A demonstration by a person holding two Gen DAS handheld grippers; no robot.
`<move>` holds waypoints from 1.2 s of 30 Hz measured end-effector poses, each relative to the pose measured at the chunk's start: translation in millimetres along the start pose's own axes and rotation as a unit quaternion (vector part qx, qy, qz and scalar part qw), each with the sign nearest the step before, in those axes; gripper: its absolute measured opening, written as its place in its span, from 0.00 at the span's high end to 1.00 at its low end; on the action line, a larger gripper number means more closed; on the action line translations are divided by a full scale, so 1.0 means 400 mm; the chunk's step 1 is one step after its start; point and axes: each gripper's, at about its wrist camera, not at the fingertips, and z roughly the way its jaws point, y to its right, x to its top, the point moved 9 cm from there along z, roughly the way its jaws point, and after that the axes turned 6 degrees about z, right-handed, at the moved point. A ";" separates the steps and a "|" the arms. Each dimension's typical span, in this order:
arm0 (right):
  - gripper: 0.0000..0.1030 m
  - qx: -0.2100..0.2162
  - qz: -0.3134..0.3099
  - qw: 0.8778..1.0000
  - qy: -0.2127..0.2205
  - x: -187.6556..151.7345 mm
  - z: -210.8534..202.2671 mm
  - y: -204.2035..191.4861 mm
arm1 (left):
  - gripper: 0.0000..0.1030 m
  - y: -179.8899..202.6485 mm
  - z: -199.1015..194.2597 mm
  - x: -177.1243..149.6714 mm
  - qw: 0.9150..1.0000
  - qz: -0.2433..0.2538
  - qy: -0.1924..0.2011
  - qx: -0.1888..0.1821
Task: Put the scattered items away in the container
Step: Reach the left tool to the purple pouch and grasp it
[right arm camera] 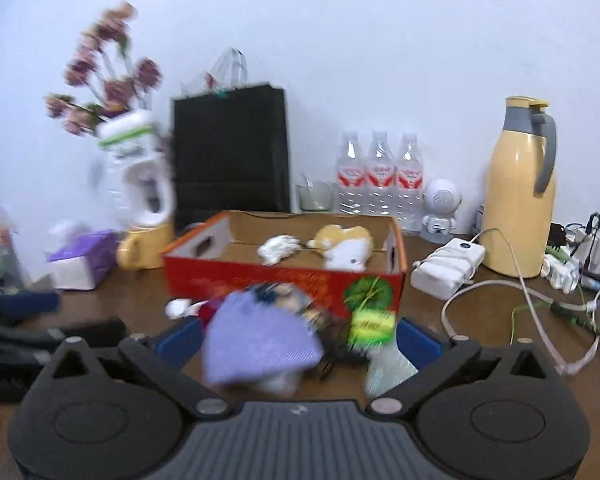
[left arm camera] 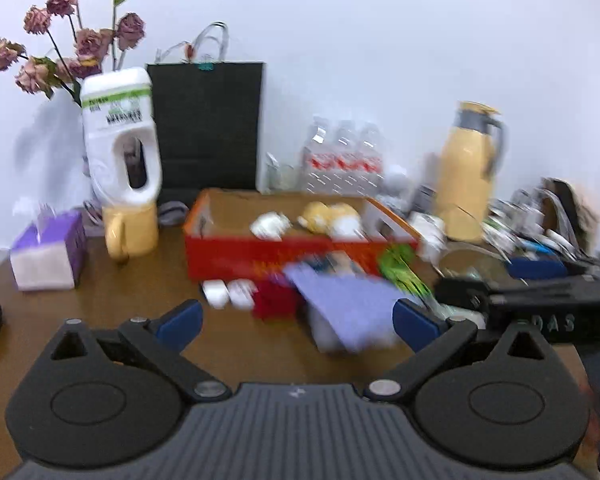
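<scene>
Blurrily, a purple cloth pouch is seen before the red cardboard box; left gripper and right gripper are spread wide, nothing gripped.

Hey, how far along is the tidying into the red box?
Partly done. A yellow-and-white plush and a white item already lie in the red box. Both the left gripper and right gripper are open, holding nothing. Left: purple cloth, green packet, small white pieces.
</scene>
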 end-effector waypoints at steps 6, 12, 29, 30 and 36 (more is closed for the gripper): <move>0.00 0.020 0.006 1.000 0.015 -0.097 -0.086 -0.024 | 0.00 0.024 -0.086 -0.062 0.997 0.056 0.046 0.001; 0.00 -0.011 0.008 1.000 -0.012 -0.134 -0.058 -0.005 | 0.00 0.017 -0.054 -0.083 0.999 0.040 0.031 0.003; 0.01 -0.020 0.016 0.999 -0.048 -0.118 0.066 0.065 | 0.00 -0.024 0.148 -0.083 0.995 -0.055 -0.078 0.013; 0.01 -0.022 0.015 0.998 -0.049 -0.116 0.073 0.066 | 0.00 -0.025 0.159 -0.078 0.995 -0.055 -0.083 0.015; 0.05 -0.030 0.024 0.998 -0.054 -0.107 0.100 0.085 | 0.00 -0.003 0.212 -0.035 0.998 -0.010 -0.068 0.008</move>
